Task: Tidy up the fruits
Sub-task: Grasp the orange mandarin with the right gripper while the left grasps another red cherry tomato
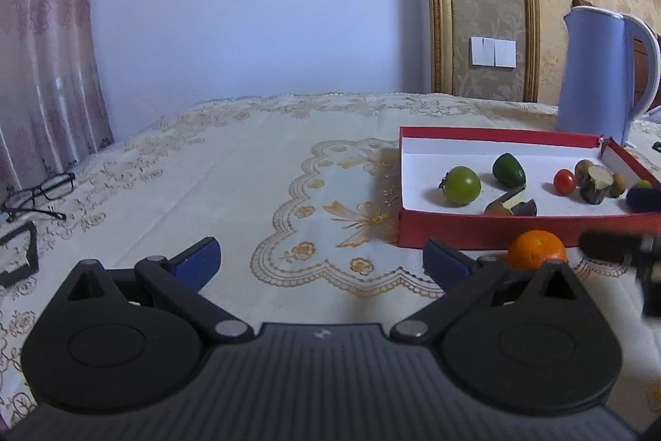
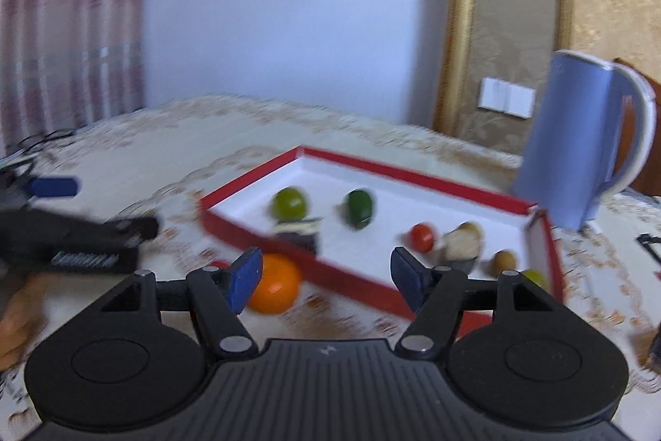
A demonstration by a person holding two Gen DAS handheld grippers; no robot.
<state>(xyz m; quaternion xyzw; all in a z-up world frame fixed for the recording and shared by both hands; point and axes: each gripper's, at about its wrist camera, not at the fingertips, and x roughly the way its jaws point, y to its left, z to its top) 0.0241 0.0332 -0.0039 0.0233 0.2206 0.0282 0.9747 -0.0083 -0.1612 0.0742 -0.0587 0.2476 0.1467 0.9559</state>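
A red tray point(image 1: 487, 230) with a white floor holds a green tomato point(image 1: 462, 185), a dark green fruit point(image 1: 509, 170), a small red tomato point(image 1: 564, 182), brown fruits and cut pieces. An orange point(image 1: 536, 250) lies on the cloth just outside the tray's near wall. My left gripper point(image 1: 322, 259) is open and empty, left of the orange. In the right wrist view, my right gripper point(image 2: 326, 275) is open and empty above the tray's near wall point(image 2: 355, 282), with the orange point(image 2: 274, 288) by its left finger. That view is blurred.
A blue kettle point(image 1: 599, 77) stands behind the tray. Black-framed glasses point(image 1: 41, 193) lie at the table's left edge. An embroidered cream cloth point(image 1: 248, 172) covers the table. A curtain hangs at the left, a wall behind.
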